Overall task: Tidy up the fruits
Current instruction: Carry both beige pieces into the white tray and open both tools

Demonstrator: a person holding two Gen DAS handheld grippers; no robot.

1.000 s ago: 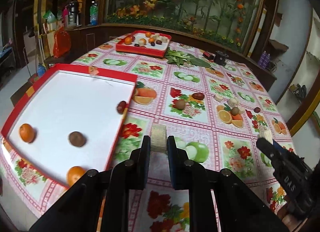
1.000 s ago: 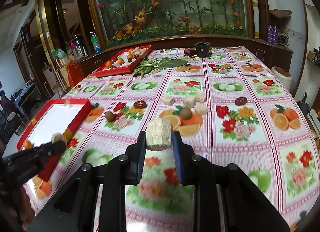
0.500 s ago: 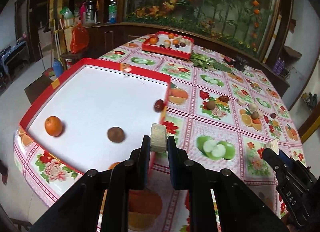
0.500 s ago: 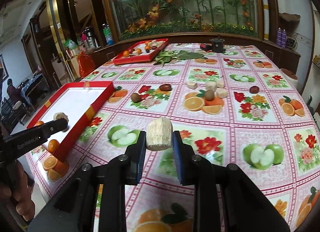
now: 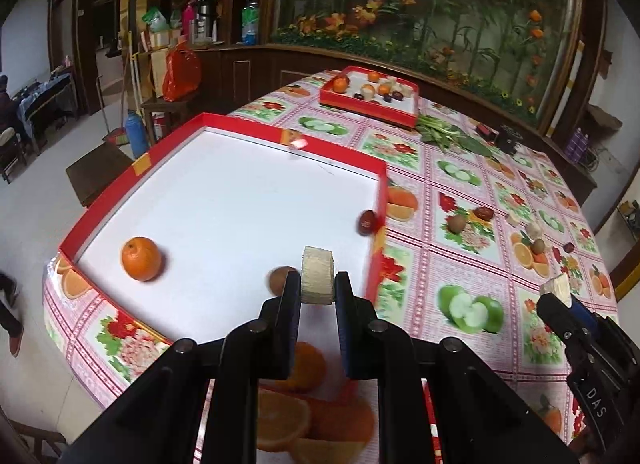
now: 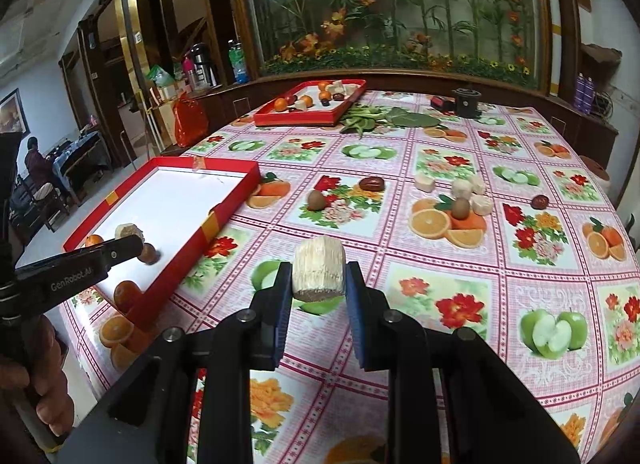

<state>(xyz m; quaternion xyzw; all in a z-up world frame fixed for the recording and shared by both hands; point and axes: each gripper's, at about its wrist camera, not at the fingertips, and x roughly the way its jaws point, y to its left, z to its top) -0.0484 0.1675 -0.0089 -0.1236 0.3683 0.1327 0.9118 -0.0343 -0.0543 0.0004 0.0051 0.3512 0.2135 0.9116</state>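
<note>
Left claw [image 5: 318, 288] is clamped on a pale, fibrous chunk [image 5: 317, 279], sitting bottom centre of its own view and hanging over the near right corner of the big red tray [image 5: 136, 168]. The chunk isn't touching the tray's white floor as far as I can tell. Just left of the claw there's a brown kiwi [image 5: 279, 279] partly hidden behind the finger, further left an orange [image 5: 141, 258], and up at the right wall a dark red date [image 5: 366, 222]. Another orange shows blurry under the claw at the bottom.

Right claw [image 6: 319, 284] is squeezed on a second chunk [image 6: 318, 274], a fatter one, bottom centre of its view, above the fruit-print tablecloth [image 6: 460, 284] and well right of the tray. It also pokes in at the lower right edge of the left view.

Out on the cloth, middle of the right view: a loose kiwi [image 6: 316, 200] with a date [image 6: 371, 183] just beside it, then a small bunch of more pale chunks [image 6: 464, 188] around another kiwi, and one more date over at the right.

Far end, upper centre: a smaller red tray [image 6: 304, 117] already full of mixed fruit, some greens [image 6: 368, 117] just beside it. A hand [image 6: 38, 380] grips the left claw's handle at lower left.
</note>
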